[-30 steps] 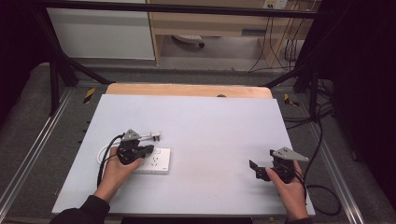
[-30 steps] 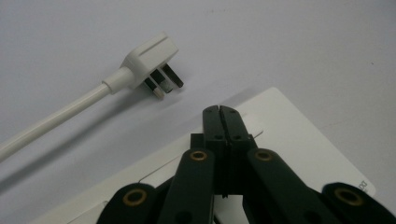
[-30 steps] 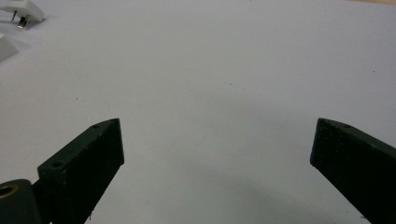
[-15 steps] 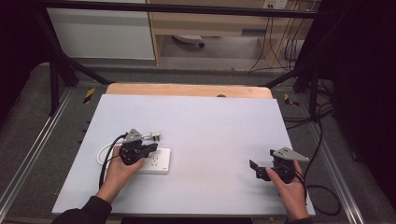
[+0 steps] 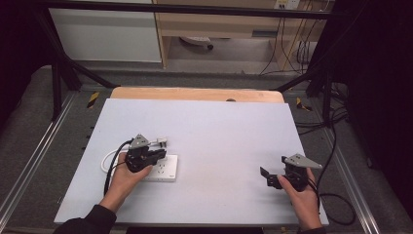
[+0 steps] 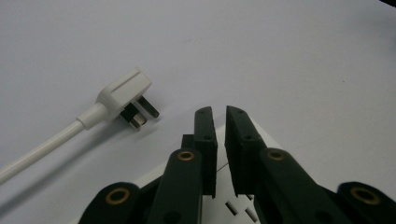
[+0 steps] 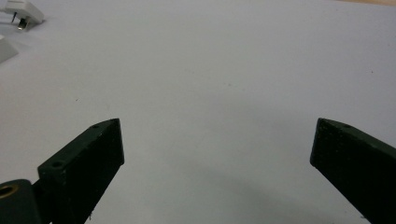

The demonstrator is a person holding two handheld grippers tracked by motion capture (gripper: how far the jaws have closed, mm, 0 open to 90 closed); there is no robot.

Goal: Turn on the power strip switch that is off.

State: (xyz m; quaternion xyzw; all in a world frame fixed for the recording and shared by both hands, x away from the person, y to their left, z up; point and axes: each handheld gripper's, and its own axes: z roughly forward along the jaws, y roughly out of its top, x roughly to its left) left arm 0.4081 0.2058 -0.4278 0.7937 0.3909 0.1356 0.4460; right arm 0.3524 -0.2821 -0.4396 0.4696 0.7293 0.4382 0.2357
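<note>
The plug (image 6: pixel 125 95) lies just ahead-left of the left tongs (image 6: pixel 218 116), nearly closed and empty over the strip (image 5: pixel 163 170); the right tongs (image 7: pixel 217 140) gape wide, empty, well apart

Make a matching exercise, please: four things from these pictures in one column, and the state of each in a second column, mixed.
1. left gripper
2. right gripper
3. white plug
4. white power strip

a. jaws wide apart over bare table
b. lies loose, prongs bare
c. jaws nearly closed, nothing between
d. under the left gripper

Pairs: 1-c, 2-a, 3-b, 4-d
</note>
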